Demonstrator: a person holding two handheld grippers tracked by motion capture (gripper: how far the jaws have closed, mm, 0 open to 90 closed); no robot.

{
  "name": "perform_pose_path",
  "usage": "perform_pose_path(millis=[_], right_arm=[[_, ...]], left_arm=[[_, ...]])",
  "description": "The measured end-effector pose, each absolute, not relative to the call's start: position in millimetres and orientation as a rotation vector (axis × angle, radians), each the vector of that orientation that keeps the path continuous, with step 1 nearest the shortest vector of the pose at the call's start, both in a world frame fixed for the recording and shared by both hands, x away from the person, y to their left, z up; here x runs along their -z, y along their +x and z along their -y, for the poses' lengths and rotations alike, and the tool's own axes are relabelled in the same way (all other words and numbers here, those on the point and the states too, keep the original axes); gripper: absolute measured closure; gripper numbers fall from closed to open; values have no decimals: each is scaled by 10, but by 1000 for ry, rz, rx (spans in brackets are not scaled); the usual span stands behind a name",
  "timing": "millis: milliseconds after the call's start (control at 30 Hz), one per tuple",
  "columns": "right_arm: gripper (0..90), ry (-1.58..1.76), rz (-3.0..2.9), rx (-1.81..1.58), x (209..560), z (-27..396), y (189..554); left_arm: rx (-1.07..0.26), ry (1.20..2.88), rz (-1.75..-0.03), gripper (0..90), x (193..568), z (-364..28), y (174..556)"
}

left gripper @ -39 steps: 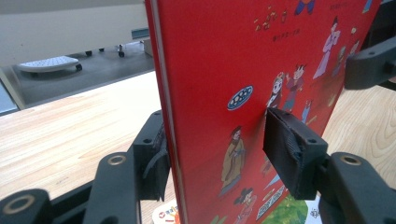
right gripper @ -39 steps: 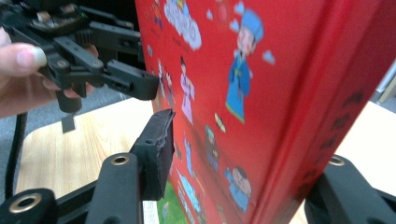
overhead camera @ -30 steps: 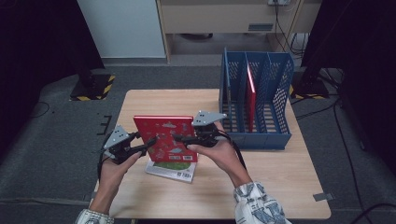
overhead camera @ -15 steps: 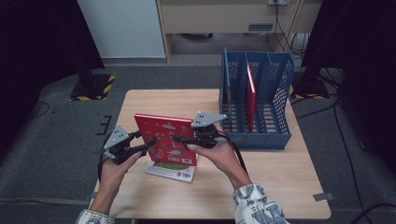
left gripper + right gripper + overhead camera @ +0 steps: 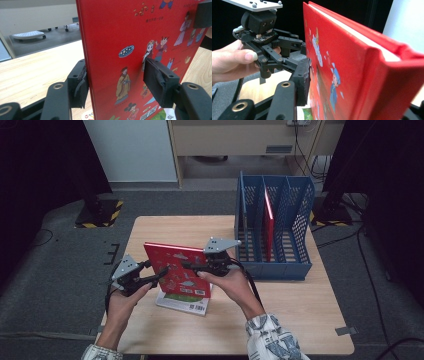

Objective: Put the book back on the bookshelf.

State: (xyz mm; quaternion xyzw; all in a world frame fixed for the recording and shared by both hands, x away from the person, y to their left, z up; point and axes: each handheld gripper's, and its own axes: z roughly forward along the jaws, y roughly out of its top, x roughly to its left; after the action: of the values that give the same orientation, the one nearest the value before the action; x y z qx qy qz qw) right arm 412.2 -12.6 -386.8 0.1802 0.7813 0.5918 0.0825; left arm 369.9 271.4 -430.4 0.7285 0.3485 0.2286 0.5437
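High view: the red book (image 5: 175,272) stands upright between the left gripper (image 5: 152,277) and right gripper (image 5: 192,266). Left gripper view: its jaws, just opening, straddle the cover, one pad clear. Right gripper view: its closing jaws pinch the book, which could tip if that grip slips.

So the book (image 5: 176,270) stands upright mid-table (image 5: 300,320), another book (image 5: 182,304) flat under it, file rack (image 5: 272,230) off to the right with a book (image 5: 269,225) inside.
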Motion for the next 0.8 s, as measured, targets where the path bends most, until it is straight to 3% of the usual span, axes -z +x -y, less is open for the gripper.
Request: perform_pose_path(millis=[433,800], right_arm=[[651,533,-2342,-1786,3870,79,4147],[757,497,-2365,-1800,3869,67,4132]], left_arm=[[-535,1732,-820,374,4299,-2694,3705],[-536,1726,-828,346,4300,-2690,3708]])
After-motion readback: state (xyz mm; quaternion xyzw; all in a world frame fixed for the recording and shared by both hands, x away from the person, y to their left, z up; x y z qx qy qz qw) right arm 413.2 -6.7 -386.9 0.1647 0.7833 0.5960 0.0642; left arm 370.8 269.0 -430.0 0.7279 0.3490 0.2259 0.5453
